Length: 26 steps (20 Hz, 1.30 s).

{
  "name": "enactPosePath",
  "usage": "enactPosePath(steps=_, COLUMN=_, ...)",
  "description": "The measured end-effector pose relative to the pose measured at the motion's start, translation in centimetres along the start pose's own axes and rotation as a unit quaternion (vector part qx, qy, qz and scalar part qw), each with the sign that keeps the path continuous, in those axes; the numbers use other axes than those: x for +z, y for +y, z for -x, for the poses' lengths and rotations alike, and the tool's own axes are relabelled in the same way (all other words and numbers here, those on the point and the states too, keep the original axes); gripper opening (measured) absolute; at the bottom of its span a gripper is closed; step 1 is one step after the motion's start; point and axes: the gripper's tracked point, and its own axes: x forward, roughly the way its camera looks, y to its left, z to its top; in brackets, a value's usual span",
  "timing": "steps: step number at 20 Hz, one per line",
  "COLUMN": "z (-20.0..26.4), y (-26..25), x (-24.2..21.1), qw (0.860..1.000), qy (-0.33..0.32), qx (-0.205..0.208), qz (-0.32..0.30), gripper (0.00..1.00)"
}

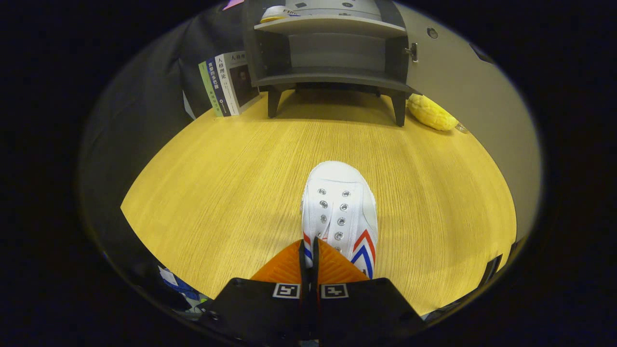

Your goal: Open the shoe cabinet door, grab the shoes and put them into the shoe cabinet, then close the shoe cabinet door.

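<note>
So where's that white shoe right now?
In the gripper view the white shoe lies on the wooden table, its rear pinched between the fingers of the gripper, toe toward the open shoe cabinet beyond.

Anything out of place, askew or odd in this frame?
Mildly odd: a yellow pineapple-like object lies on its side on the table, by the open shoe cabinet's right leg. Books lean left of it. The tool is shut on the white shoe's edge.
</note>
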Motion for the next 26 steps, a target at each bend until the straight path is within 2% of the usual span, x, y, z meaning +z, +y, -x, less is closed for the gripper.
enactPosePath(steps=3, z=1.2, y=-0.7, x=1.2, qw=1.000, qy=-0.014, qx=0.005, qz=-0.012, gripper=0.02)
enactPosePath(steps=6, z=2.3, y=-0.4, x=3.1, qw=0.998, qy=-0.028, qx=0.026, qz=-0.047, gripper=0.02)
enactPosePath(steps=11, z=4.4, y=0.4, x=6.9, qw=0.994, qy=-0.061, qx=0.050, qz=-0.071, gripper=0.02)
enactPosePath(steps=22, z=10.7, y=2.2, x=20.6, qw=0.976, qy=-0.179, qx=0.099, qz=-0.072, gripper=0.01)
enactPosePath(steps=26, z=12.0, y=2.1, x=25.1, qw=0.970, qy=-0.213, qx=0.100, qz=-0.062, gripper=0.01)
